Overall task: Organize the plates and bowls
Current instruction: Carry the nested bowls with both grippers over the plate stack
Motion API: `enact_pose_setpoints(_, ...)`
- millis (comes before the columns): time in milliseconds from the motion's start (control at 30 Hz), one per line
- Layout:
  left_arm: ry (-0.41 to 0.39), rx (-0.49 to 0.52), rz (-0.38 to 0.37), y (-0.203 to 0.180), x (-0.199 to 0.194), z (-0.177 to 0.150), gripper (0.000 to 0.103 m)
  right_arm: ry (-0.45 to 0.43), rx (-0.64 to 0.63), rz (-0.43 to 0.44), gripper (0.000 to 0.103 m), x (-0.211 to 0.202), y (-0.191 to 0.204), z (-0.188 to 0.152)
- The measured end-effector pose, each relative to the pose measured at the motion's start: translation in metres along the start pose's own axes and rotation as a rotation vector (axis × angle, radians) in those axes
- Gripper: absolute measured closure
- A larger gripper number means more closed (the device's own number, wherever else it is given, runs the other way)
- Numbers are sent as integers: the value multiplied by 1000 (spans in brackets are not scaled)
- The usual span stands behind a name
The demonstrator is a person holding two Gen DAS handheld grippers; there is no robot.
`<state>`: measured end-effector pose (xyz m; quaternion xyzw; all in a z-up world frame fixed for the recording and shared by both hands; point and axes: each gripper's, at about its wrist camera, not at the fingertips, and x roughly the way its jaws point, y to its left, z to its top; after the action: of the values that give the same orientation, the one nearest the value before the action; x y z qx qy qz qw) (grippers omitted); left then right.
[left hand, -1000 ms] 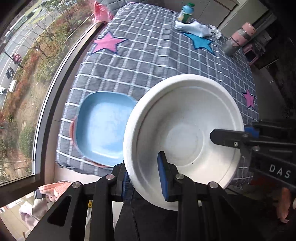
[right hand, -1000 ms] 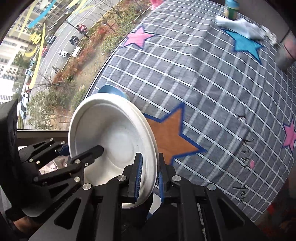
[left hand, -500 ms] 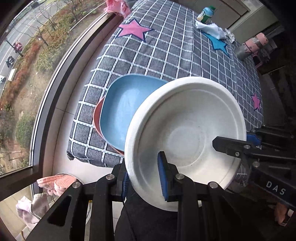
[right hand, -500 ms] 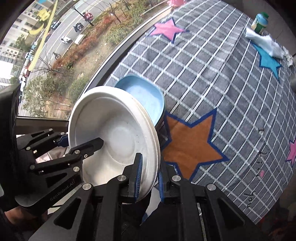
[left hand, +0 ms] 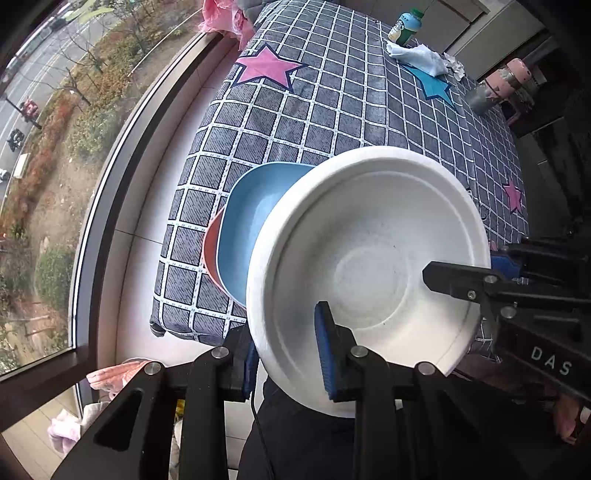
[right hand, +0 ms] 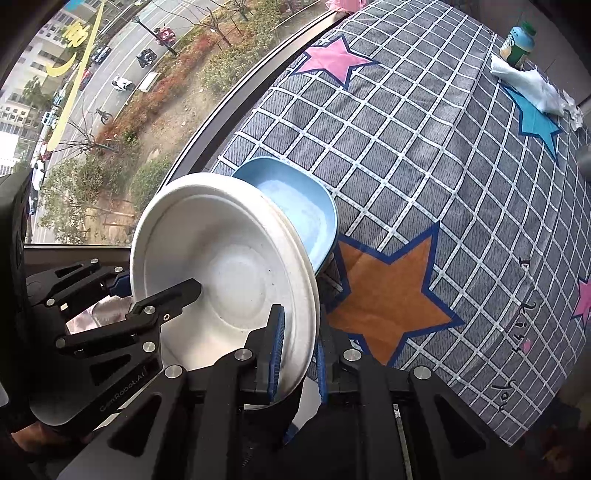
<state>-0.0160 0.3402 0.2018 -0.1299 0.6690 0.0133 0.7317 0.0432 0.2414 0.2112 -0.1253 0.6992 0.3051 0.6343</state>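
Both grippers clamp one white plate: the left gripper (left hand: pixel 286 354) on its near rim, the right gripper (right hand: pixel 297 354) on the opposite edge. The white plate (left hand: pixel 369 273) hangs tilted over the bed (left hand: pixel 332 110), hiding much of the blue dish (left hand: pixel 251 225) at its 10 o'clock; the orange dish (left hand: pixel 211 251) beneath shows only a sliver. A green bottle (left hand: pixel 404 24) and crumpled tissue (left hand: pixel 417 59) lie far off at 12 o'clock. Since a second ago, the stack has drawn closer under the plate.

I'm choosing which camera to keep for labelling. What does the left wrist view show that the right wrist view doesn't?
Only the left wrist view shows the reddish dish under the blue dish, and a pink-topped flask. Only the right wrist view shows the orange star on the cloth. Both show the white plate, gripped at its rim by the left gripper and right gripper, and the green bottle.
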Motion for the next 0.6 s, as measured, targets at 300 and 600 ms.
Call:
enact_pose_setpoints(300, -10, -18, 9, 9, -1, 2, 74, 4, -27, -18, 86, 1, 11, 7)
enact_pose_setpoints(600, -11, -20, 16, 10, -1, 4, 74, 5, -22, -21, 86, 2, 13, 8)
